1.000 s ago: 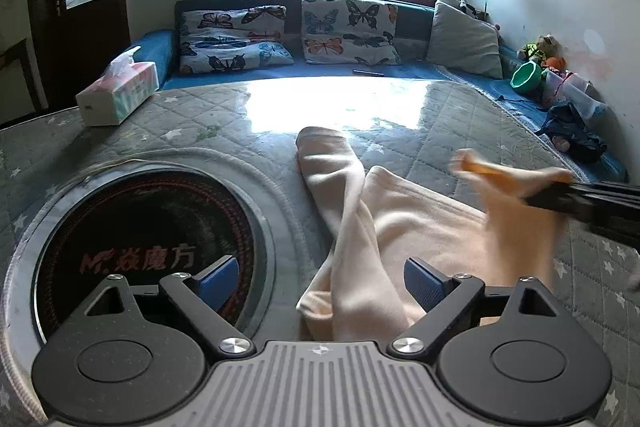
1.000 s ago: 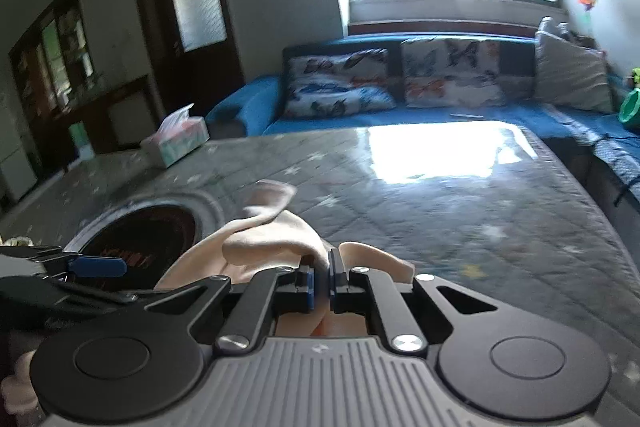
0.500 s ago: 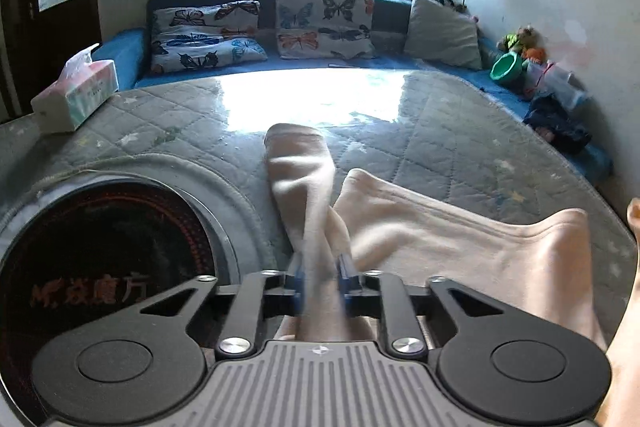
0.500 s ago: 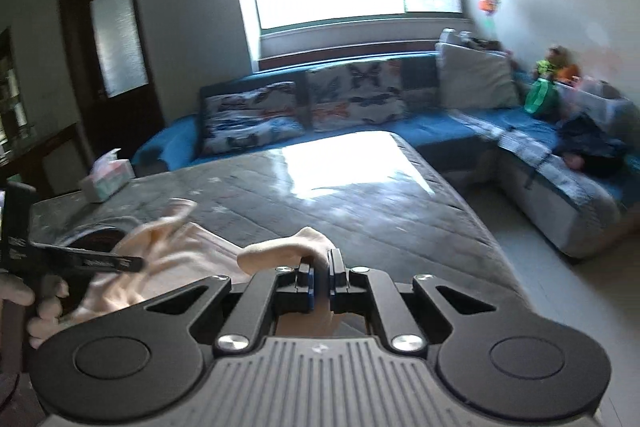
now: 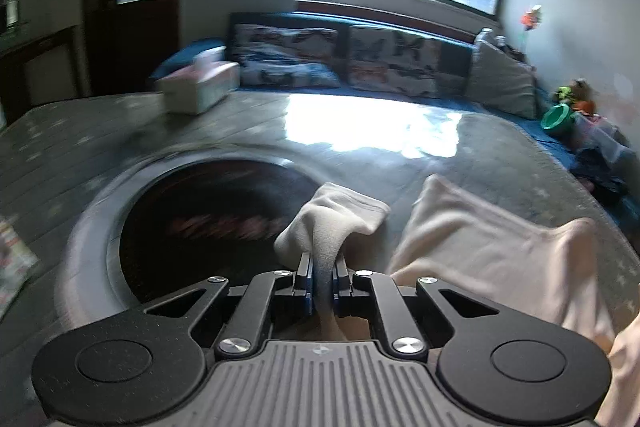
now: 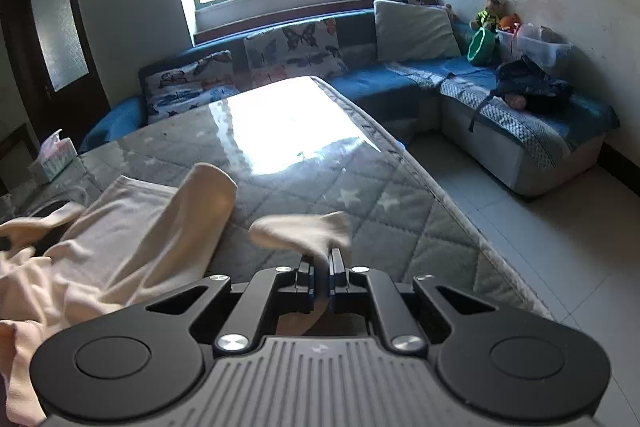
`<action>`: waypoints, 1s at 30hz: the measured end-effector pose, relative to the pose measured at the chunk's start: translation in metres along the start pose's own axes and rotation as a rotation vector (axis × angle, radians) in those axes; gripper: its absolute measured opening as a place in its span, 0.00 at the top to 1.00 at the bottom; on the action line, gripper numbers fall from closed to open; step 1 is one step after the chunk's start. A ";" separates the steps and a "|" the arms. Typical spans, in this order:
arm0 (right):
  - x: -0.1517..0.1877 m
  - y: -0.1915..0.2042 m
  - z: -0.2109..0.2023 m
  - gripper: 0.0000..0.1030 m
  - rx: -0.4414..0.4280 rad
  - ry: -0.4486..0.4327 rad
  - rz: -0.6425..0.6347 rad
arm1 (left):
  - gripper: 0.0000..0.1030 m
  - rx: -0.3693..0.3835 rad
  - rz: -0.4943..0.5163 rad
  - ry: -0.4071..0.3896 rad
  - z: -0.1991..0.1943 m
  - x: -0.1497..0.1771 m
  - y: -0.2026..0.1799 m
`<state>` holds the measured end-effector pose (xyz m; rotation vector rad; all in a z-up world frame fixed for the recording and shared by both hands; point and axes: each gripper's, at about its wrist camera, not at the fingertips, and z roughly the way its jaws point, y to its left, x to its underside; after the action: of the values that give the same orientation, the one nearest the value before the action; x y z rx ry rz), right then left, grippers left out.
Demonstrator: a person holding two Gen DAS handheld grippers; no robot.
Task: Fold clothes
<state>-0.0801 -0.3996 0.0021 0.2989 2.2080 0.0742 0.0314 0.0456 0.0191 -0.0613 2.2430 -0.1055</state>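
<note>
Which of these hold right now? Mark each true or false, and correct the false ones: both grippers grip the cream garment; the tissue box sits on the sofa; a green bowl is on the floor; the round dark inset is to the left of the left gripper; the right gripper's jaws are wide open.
1. Both the left gripper and the right gripper are shut on the cream garment. True.
2. The tissue box sits on the sofa. False: it stands on the quilted table.
3. The green bowl is on the floor. False: it rests on the sofa in the corner.
4. The round dark inset lies left of the left gripper. True.
5. The right gripper's jaws are wide open. False: they pinch cloth.
</note>
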 end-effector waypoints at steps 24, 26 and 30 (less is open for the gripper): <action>-0.008 -0.004 -0.007 0.79 0.031 0.005 -0.018 | 0.49 -0.099 -0.052 0.050 -0.090 0.041 0.059; -0.013 0.002 -0.007 0.79 -0.002 -0.001 -0.040 | 0.49 -0.074 -0.036 0.039 -0.083 0.033 0.051; -0.021 0.027 0.006 0.79 -0.106 0.022 -0.084 | 0.49 -0.012 -0.012 0.030 -0.057 0.013 0.033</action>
<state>-0.0582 -0.3788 0.0189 0.1463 2.2269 0.1487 -0.0211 0.0805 0.0413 -0.0805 2.2740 -0.1006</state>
